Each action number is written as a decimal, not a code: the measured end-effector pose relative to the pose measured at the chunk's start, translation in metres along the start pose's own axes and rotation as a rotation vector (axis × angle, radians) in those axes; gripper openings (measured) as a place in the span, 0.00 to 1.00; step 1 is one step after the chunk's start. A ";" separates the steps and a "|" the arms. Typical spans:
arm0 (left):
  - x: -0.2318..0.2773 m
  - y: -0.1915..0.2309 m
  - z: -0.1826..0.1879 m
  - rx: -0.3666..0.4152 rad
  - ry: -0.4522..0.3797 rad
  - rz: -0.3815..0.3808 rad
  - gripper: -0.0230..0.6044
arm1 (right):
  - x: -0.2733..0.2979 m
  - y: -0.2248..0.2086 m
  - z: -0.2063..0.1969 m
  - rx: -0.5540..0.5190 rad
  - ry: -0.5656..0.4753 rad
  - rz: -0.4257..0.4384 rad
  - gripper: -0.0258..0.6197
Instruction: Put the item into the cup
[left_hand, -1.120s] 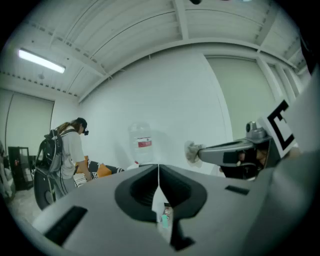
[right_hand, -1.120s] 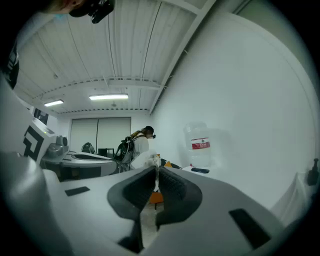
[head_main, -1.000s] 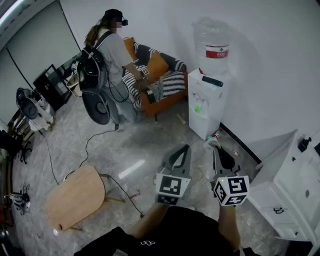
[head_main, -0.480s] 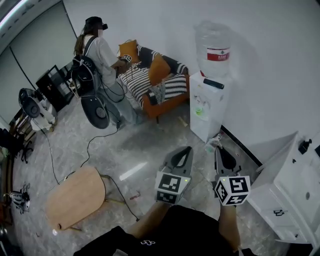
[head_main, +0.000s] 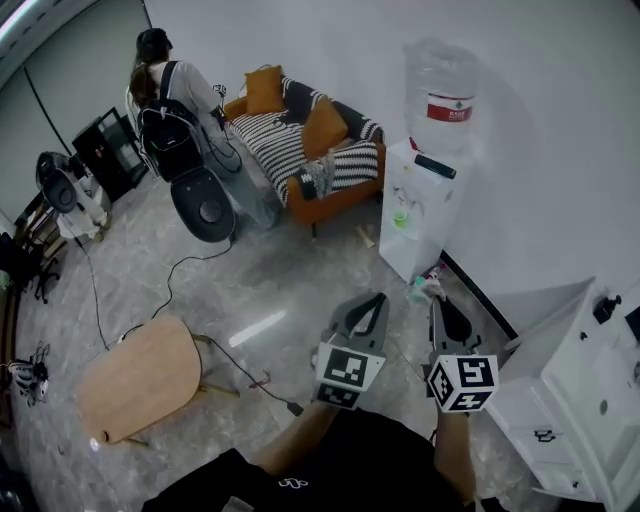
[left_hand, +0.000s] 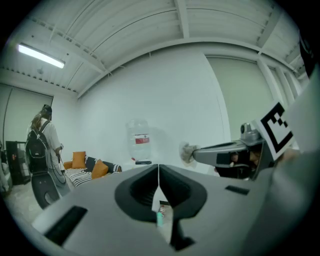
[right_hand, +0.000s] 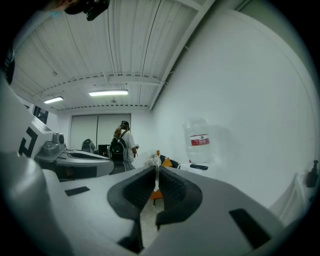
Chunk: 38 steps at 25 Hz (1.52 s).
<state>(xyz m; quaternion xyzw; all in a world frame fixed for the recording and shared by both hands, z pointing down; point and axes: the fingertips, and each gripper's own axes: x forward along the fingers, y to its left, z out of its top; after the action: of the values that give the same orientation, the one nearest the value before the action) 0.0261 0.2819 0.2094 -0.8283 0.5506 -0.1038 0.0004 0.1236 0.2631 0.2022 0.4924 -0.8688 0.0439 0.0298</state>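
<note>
Crumpled wad (left_hand: 187, 151) is pinched at the right gripper's (right_hand: 156, 169) tips, far-right of the left gripper (left_hand: 158, 170); that view shows it plainly, the head view barely. Left gripper's jaws are pressed together, empty.

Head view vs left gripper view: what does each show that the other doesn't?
Only the head view: the wooden table on the floor and the white cabinet at the right.
Only the left gripper view: the ceiling with its strip light, and the left claw seen along its jaws, pressed together with nothing between them.
Both: the person with a backpack, the orange sofa, the water dispenser, and the right claw, which appears shut on a crumpled whitish item.
</note>
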 end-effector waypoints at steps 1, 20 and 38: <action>0.001 0.003 -0.001 -0.009 0.002 0.005 0.06 | 0.003 0.000 0.000 -0.002 0.002 0.005 0.08; 0.063 0.066 -0.012 -0.080 0.000 0.063 0.06 | 0.081 -0.021 0.010 -0.058 -0.009 0.063 0.08; 0.272 0.167 -0.025 -0.132 0.175 -0.071 0.06 | 0.277 -0.112 0.006 0.034 0.079 -0.047 0.08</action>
<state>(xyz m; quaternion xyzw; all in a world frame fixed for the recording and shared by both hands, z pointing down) -0.0288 -0.0290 0.2615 -0.8333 0.5244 -0.1392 -0.1058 0.0774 -0.0306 0.2280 0.5108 -0.8543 0.0775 0.0566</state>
